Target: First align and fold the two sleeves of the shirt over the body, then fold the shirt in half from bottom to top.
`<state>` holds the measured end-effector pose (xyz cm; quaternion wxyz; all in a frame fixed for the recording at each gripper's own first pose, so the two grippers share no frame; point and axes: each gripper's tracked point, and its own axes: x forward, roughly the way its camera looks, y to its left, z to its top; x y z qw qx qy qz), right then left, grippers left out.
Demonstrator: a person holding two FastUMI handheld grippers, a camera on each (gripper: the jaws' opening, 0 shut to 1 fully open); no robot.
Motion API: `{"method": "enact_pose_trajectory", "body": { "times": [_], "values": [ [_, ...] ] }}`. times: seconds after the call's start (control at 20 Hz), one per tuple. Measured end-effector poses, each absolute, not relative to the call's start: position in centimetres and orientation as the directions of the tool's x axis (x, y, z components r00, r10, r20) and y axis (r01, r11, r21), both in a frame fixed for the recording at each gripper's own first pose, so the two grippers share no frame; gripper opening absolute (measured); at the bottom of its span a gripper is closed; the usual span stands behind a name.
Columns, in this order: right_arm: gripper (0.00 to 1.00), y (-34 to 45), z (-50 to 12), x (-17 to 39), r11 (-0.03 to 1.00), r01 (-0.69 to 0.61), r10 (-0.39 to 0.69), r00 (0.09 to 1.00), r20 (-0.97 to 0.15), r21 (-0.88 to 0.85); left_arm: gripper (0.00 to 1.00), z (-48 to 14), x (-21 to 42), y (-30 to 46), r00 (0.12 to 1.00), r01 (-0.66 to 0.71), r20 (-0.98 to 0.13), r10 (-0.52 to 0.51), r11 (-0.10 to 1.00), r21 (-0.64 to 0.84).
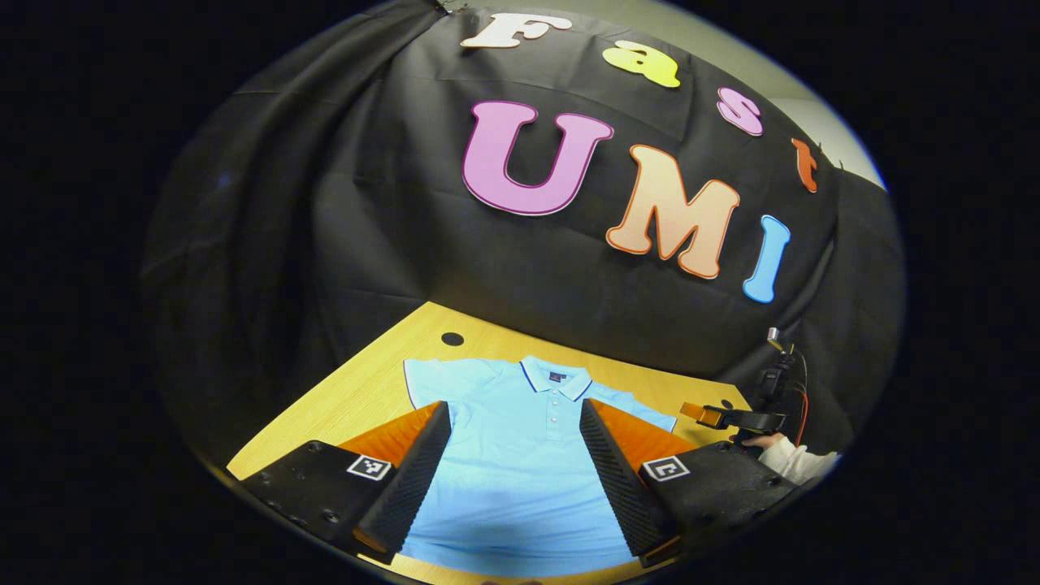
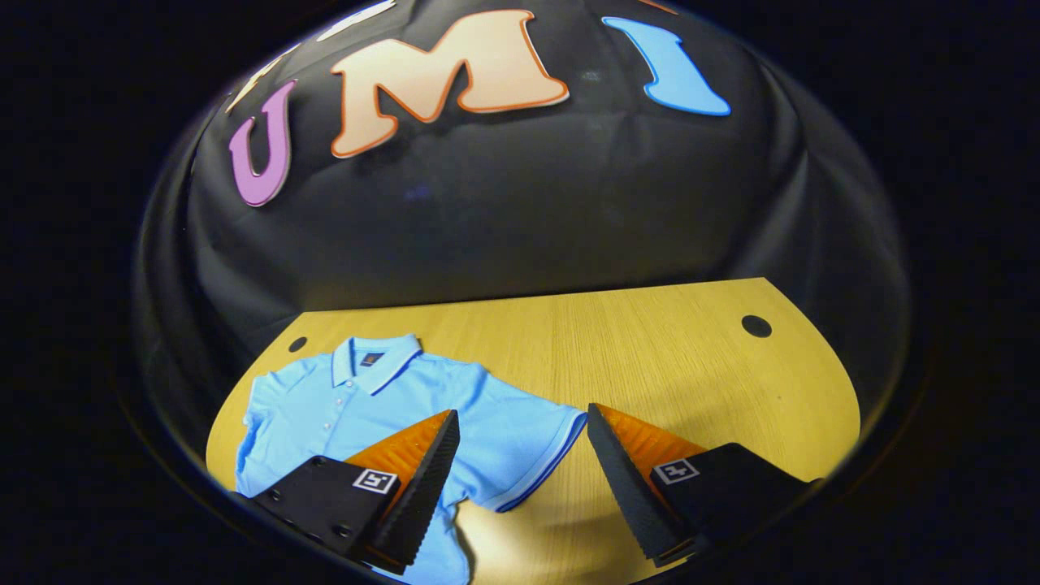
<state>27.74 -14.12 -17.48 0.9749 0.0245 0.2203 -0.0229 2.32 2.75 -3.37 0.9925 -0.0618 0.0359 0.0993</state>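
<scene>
Two grippers hover with fingers spread wide apart and nothing between them. The left gripper [image 1: 515,471] hangs above the body of the light blue shirt [image 1: 520,455], which lies flat on the wooden table [image 2: 650,357]; the right gripper [image 2: 520,479] frames one short sleeve [image 2: 528,455].
</scene>
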Motion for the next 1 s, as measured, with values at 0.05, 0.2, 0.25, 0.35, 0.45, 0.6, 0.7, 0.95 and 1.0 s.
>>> {"method": "enact_pose_trajectory", "body": {
  "times": [0.05, 0.2, 0.25, 0.35, 0.45, 0.6, 0.7, 0.95, 1.0],
  "values": [
    [0.98, -14.4, -18.5, 28.8, 0.997, 0.061, -0.032, 0.898, -0.439, 0.053, 0.96, -3.8, 2.4, 2.9, 0.974, -0.217, -0.092, 0.207, 0.969, -0.115],
    [0.97, -15.3, -21.3, 30.6, 0.994, 0.084, -0.042, 0.878, -0.478, 0.066, 0.95, -5.0, 2.5, 3.5, 0.961, -0.258, -0.131, 0.243, 0.96, -0.111],
    [0.97, -15.8, -21.9, 31.0, 0.994, 0.092, -0.053, 0.875, -0.482, 0.058, 0.96, -5.1, 2.6, 3.4, 0.959, -0.262, -0.138, 0.246, 0.958, -0.115],
    [0.98, -16.1, -22.6, 31.6, 0.994, 0.095, -0.056, 0.875, -0.481, 0.057, 0.96, -5.2, 2.7, 3.3, 0.959, -0.258, -0.155, 0.238, 0.959, -0.122],
    [0.91, -16.1, -23.2, 31.9, 0.995, 0.09, -0.054, 0.874, -0.484, 0.052, 0.96, -6.3, 3.2, 3.3, 0.953, -0.266, -0.178, 0.243, 0.957, -0.115],
    [0.89, -16.0, -24.0, 32.1, 0.996, 0.076, -0.043, 0.866, -0.499, 0.045, 0.96, -6.6, 3.8, 2.5, 0.953, -0.262, -0.187, 0.238, 0.957, -0.122],
    [0.8, -16.5, -24.1, 32.3, 0.997, 0.074, -0.051, 0.869, -0.491, 0.028, 0.96, -7.0, 3.9, 2.2, 0.953, -0.258, -0.195, 0.231, 0.958, -0.124],
    [0.39, -16.5, -24.1, 32.2, 0.996, 0.082, -0.061, 0.865, -0.498, 0.02, 0.96, -7.2, 4.0, 1.5, 0.955, -0.247, -0.196, 0.221, 0.961, -0.122],
    [0.34, -16.4, -24.3, 32.2, 0.997, 0.08, -0.06, 0.862, -0.503, 0.019, 0.96, -7.2, 4.1, 1.3, 0.956, -0.245, -0.196, 0.218, 0.961, -0.127]
  ]
}}
